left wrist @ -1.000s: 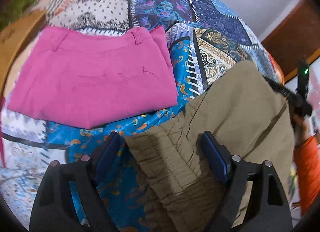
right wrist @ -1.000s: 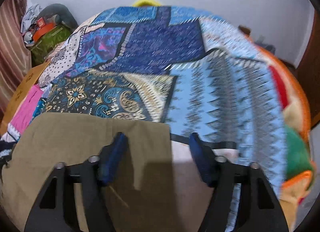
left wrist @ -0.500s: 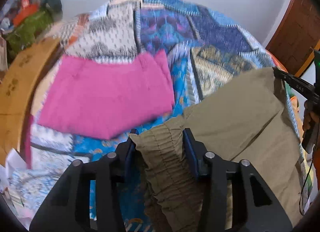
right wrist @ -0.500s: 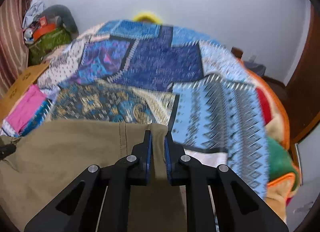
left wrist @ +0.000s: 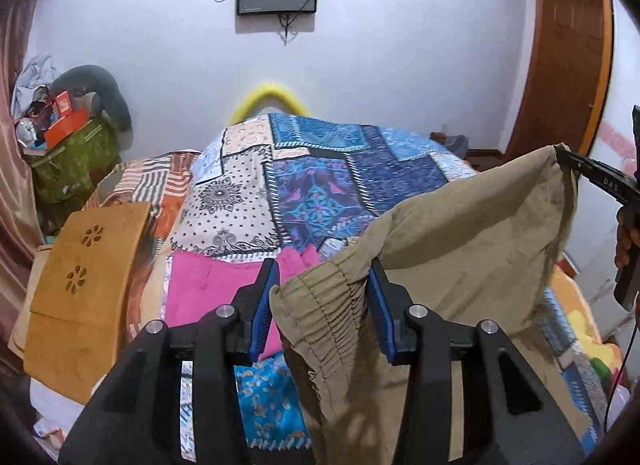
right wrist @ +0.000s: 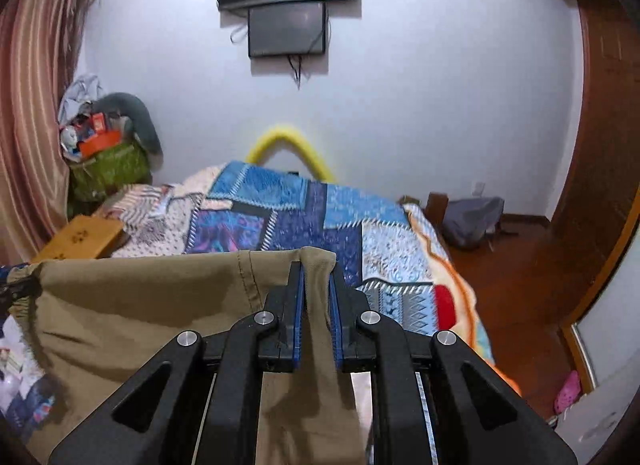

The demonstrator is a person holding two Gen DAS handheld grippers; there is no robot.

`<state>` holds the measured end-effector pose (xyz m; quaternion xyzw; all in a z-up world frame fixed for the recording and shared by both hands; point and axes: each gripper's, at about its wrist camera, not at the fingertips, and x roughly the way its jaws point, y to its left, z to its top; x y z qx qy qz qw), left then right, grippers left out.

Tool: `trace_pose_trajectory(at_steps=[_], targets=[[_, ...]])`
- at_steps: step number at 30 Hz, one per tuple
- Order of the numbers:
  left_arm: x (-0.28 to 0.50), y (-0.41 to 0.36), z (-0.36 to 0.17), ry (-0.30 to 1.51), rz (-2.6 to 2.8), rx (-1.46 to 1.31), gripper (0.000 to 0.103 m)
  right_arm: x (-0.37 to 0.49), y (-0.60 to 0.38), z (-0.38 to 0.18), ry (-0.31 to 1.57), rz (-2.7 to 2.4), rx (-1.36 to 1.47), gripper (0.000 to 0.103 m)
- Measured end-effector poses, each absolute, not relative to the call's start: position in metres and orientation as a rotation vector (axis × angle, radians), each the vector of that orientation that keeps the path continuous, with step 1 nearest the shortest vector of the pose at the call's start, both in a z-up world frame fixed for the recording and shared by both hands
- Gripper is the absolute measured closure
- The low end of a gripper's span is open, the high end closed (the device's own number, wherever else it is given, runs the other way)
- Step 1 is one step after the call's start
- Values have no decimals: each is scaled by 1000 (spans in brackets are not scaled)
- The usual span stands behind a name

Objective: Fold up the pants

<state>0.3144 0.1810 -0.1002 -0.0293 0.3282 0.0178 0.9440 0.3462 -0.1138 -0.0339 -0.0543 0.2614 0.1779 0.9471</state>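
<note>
The khaki pants (left wrist: 460, 249) hang stretched above the patchwork bedspread (left wrist: 320, 169), their shirred elastic waistband bunched between the left tool's (left wrist: 322, 305) half-open pads, while the right tool (right wrist: 317, 305) is clamped tight on the plain far corner.

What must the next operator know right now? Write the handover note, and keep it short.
Left gripper: shut on the gathered elastic waistband of the khaki pants.
Right gripper: shut on the pants' other end.
Pants: held up between both grippers above the patchwork bedspread.
Done: pants gripped at both ends and raised; pink pants lie folded on the bed.
Left: make every fold of the khaki pants and set them down.
</note>
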Motion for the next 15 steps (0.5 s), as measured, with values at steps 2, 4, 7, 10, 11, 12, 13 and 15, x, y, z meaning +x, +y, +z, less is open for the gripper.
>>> trace_pose_trajectory(at_steps=[2, 4, 7, 10, 11, 12, 13, 15], targets=[[299, 179, -100, 670, 20, -56, 59, 333, -120, -30, 528, 383, -100, 93], [283, 173, -102, 676, 13, -44, 59, 311, -129, -27, 529, 410, -95, 93], [257, 163, -113, 688, -2, -1, 59, 285, -136, -33, 539, 438, -109, 93], [232, 158, -124, 701, -25, -1, 59, 257, -144, -43, 563, 465, -115, 93], [223, 157, -129, 710, -33, -8, 59, 244, -148, -49, 576, 475, -113, 93], [214, 156, -135, 723, -41, -14, 59, 233, -150, -54, 584, 484, -114, 93], [208, 155, -139, 733, -45, -17, 59, 226, -153, -56, 590, 488, -113, 93], [191, 152, -152, 761, -50, -19, 59, 208, -157, -68, 622, 496, -114, 93]])
